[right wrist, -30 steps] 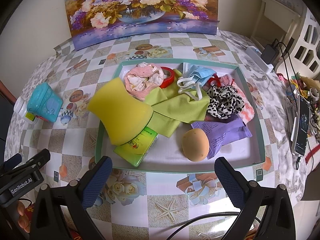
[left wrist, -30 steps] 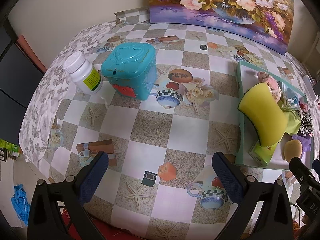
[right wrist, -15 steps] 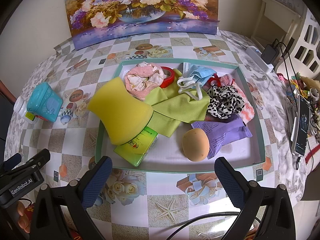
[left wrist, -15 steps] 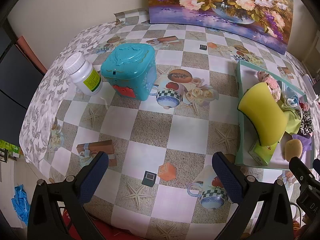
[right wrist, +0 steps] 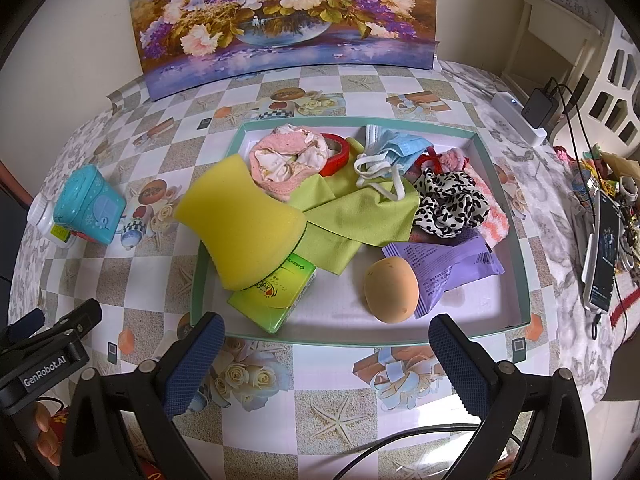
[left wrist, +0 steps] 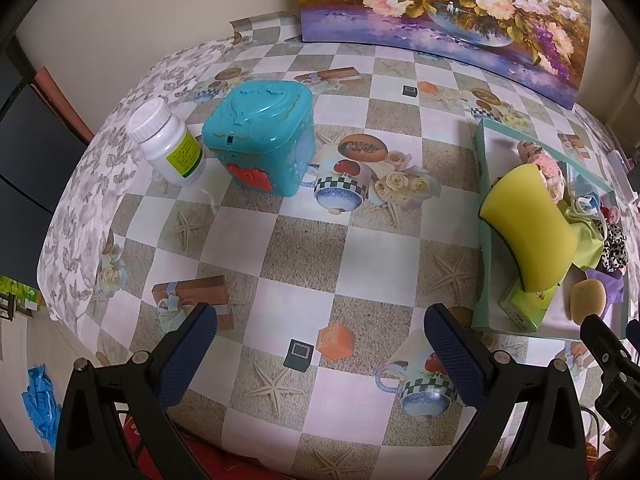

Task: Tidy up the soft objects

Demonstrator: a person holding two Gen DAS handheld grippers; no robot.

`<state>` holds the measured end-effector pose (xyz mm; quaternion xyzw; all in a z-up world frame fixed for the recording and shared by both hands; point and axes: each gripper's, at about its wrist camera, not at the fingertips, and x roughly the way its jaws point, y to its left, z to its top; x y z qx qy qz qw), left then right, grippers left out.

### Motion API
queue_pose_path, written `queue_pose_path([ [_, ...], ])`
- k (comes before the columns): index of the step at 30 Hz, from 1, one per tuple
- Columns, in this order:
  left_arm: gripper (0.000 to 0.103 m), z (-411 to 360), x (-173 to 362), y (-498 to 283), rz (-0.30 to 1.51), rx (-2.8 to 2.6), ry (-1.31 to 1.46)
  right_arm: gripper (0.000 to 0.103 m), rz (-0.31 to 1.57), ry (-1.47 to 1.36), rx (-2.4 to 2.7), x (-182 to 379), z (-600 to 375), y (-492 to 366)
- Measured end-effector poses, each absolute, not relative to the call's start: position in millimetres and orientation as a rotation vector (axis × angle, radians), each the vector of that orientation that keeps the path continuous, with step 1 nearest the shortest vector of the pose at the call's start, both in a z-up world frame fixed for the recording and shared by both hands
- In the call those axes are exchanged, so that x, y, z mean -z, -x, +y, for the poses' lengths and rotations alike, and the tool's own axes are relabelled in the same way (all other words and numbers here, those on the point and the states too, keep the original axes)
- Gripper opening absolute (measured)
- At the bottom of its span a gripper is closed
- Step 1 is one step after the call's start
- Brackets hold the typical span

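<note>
A teal tray in the right wrist view holds a yellow sponge, a green tissue pack, a green cloth, a tan egg-shaped puff, a purple packet, a spotted scrunchie, a blue mask and a pink cloth. My right gripper stands open just in front of the tray's near wall, holding nothing. My left gripper is open over bare tablecloth, left of the tray. The sponge leans over the tray's left wall.
A teal lidded box and a white pill bottle stand at the table's far left. A flower painting leans on the back wall. A phone, a charger and cables lie at the right edge. The table drops off at left.
</note>
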<state>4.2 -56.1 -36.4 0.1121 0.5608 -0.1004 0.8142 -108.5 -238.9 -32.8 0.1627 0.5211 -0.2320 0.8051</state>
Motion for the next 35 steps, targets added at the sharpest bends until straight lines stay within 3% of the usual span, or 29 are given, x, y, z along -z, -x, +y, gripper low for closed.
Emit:
queue_pose_path([
  [35, 0.103, -54.3, 39.4, -5.5, 1.212, 0.194, -0.237, 0.103, 1.118, -0.349, 0.496, 34.2, -238.7, 107.6],
])
